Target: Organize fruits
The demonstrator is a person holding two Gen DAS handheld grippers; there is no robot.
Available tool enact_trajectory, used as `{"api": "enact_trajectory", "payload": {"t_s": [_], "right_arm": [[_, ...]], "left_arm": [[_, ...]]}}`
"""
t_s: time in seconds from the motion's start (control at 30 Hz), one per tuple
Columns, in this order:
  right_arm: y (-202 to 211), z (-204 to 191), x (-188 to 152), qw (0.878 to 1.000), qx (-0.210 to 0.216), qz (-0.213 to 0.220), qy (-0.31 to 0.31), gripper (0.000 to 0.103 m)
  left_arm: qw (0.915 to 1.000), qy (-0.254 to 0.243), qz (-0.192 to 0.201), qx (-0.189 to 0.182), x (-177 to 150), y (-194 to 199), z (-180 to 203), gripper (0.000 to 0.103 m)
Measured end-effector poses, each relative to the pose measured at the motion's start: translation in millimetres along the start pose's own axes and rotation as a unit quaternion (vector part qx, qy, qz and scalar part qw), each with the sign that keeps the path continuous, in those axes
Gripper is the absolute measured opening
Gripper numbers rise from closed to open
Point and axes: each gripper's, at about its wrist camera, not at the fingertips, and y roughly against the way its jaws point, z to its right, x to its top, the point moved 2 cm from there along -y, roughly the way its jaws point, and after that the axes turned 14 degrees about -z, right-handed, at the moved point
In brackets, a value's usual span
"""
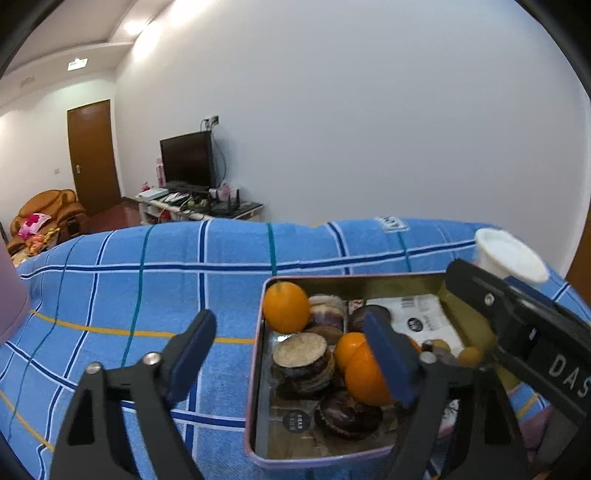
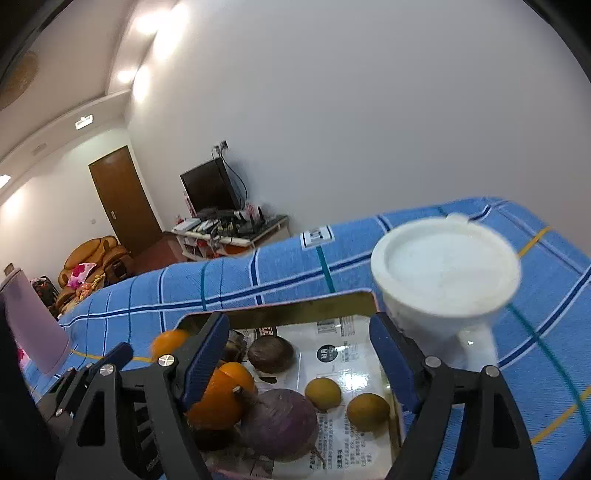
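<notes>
A home living room: a black flat-screen television [image 1: 187,159] on a low white stand [image 1: 173,206], a brown wooden door [image 1: 94,157], an orange padded armchair [image 1: 46,214].

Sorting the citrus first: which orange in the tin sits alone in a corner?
The orange in the tin's far left corner; the other oranges crowd together mid-tin, beside the left gripper's finger.

Both views are evenly lit by ceiling lights [image 2: 142,22] that wash pale patches onto the upper wall; fisheye bending curves the room's edges, with black vignetting in the corners; the white cup [image 2: 445,273] is blurred; glare glints off the glossy wrappers in the tin [image 2: 354,376]; shadows are soft.
</notes>
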Motion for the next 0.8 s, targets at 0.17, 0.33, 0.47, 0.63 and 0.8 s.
{"api": "enact_trajectory", "payload": {"t_s": [0.17,0.33,0.47,0.63,0.8], "right_arm": [[21.1,-3.5,-20.5,0.999,-0.015,0.039,0.011,0.08],[32.9,-10.3,-35.8,0.998,-0.032,0.045,0.034,0.08],[54.3,-8.4,-47.7,0.995,-0.047,0.077,0.041,0.08],[79.0,-8.1,-60.7,0.99,-0.068,0.113,0.041,0.08],[93.0,-18.0,-73.6,0.987,-0.084,0.123,0.063,0.08]], "left_arm": [[0.9989,-0.037,0.028,0.008,-14.2,21.4,7.7,0.103],[0.9953,-0.067,0.058,0.04,-27.8,42.3,12.7,0.103],[0.9961,-0.049,0.063,0.037,-35.8,53.8,2.6,0.103],[0.9969,-0.035,0.062,0.033,-41.8,61.9,-6.2,0.103],[0.9967,-0.025,0.07,0.032,-47.6,70.1,-12.2,0.103]]}}
